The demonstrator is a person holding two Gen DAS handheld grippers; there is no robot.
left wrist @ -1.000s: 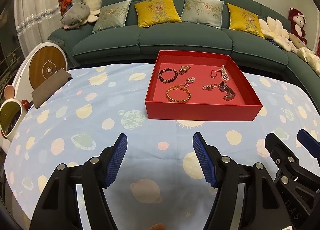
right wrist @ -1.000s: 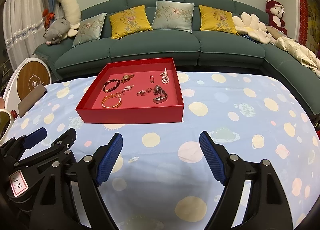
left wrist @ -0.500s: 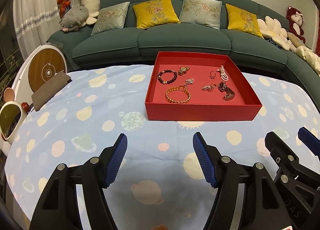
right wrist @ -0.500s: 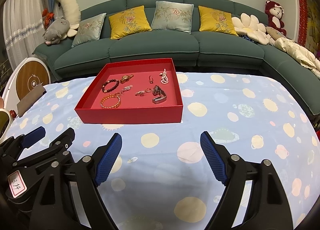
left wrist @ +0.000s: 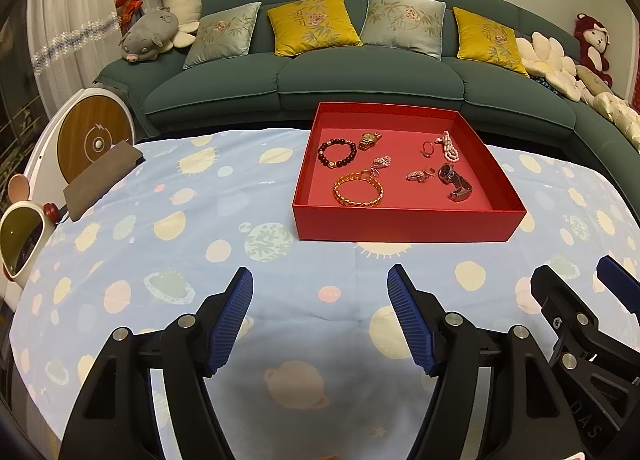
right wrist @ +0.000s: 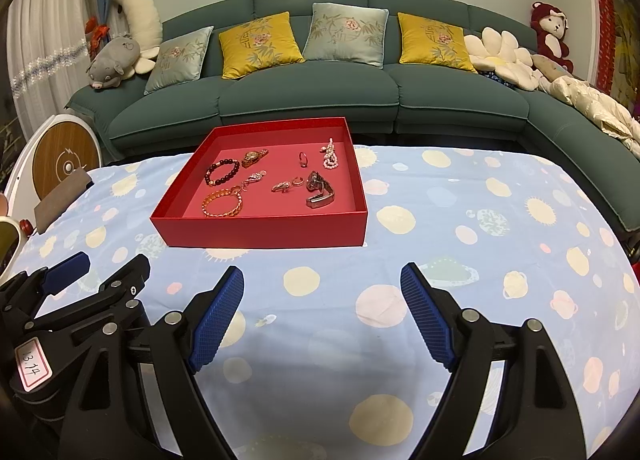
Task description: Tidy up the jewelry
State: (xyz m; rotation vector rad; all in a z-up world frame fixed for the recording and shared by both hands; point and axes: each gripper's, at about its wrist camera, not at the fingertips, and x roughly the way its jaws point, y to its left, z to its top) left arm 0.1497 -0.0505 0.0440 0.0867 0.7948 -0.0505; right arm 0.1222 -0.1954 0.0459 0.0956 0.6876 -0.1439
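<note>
A shallow red tray (left wrist: 404,226) sits on a table covered by a pale blue cloth (left wrist: 224,220) printed with planets and suns, in front of a dark green sofa (left wrist: 360,72). Both grippers hover low over the cloth at its near edge, well short of the tray, and neither carries anything. The left gripper (left wrist: 320,312) has its blue-padded fingers (left wrist: 231,320) spread wide apart, released, with bare cloth between them. The right gripper (right wrist: 322,314) is likewise spread wide and released, its ribbed fingers (right wrist: 216,322) holding nothing; it stands just beside the left one, whose frame shows at the lower left of the right wrist view.

All the jewelry lies loose inside the tray. A dark beaded bracelet (left wrist: 337,153) rests toward the far left, with a gold watch (left wrist: 369,140) just beside it. A gold chain bracelet (left wrist: 358,191) lies near the front left, touching a small sparkly pendant (left wrist: 380,164) at its upper edge. Toward the right are a ring (left wrist: 427,147), a pearl strand (left wrist: 450,146), a small brooch (left wrist: 418,175) and a dark wristwatch (left wrist: 455,181), which lies on its side.
</note>
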